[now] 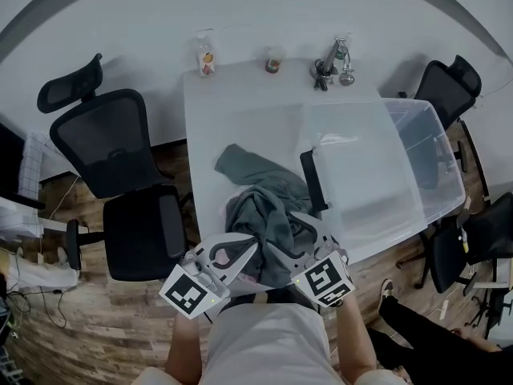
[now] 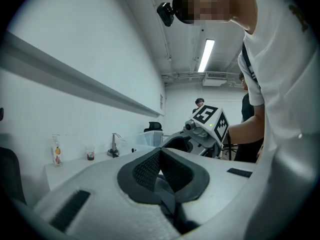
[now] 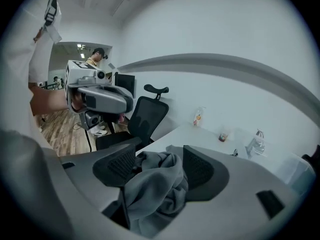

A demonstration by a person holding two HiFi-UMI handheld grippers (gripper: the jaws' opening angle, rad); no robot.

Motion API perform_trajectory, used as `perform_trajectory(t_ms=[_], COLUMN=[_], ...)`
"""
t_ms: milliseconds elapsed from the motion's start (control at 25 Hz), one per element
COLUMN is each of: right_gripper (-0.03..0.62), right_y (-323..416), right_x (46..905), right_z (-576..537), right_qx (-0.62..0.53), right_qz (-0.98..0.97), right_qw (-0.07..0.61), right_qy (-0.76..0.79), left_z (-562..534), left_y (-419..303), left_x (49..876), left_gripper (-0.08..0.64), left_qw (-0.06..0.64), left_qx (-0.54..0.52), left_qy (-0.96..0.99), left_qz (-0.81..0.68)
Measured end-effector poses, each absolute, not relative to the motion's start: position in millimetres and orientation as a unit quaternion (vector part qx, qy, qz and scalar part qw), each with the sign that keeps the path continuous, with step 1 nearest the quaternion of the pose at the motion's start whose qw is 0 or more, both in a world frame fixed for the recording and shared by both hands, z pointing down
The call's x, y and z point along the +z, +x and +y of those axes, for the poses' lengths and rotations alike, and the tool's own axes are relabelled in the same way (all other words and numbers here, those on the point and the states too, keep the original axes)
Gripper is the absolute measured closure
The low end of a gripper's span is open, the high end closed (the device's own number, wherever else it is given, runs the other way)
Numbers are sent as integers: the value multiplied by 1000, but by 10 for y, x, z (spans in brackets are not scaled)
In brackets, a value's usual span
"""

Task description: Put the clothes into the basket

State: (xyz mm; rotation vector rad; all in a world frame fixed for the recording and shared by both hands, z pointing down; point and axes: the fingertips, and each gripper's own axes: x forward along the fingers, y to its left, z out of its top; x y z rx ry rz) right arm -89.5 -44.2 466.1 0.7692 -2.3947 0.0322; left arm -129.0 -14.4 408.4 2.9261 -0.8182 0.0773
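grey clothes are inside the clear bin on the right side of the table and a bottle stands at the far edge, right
Not quite. The grey clothes are not inside the clear bin. They lie heaped on the table to its left, at the near edge, and the bin looks empty, as the head view shows. The bin is on the right side, and the bottle does stand at the far edge.

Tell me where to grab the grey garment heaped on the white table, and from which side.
Take the grey garment by the raised bunched fold at the heap's near end, coming from the near edge of the table, angled down. There the cloth stands up in thick folds; the far tail lies flat. The right hand-held gripper has that fold between its open jaws.
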Motion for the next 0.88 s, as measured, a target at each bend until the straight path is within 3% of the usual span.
perform_trajectory(t_ms=[640, 880], right_gripper=[21, 17], right_y=[-1033, -1019], right_x=[5582, 5872], right_z=[-666, -767], right_qx=[74, 92], right_qz=[-881, -873], right_qw=[406, 420], right_qy=[232, 229], left_z=[-342, -395], left_y=[-1225, -1208], left_x=[4323, 4403], left_gripper=[555, 555], left_qw=[59, 63], left_qx=[51, 58], left_qy=[957, 956], left_qz=[-280, -280])
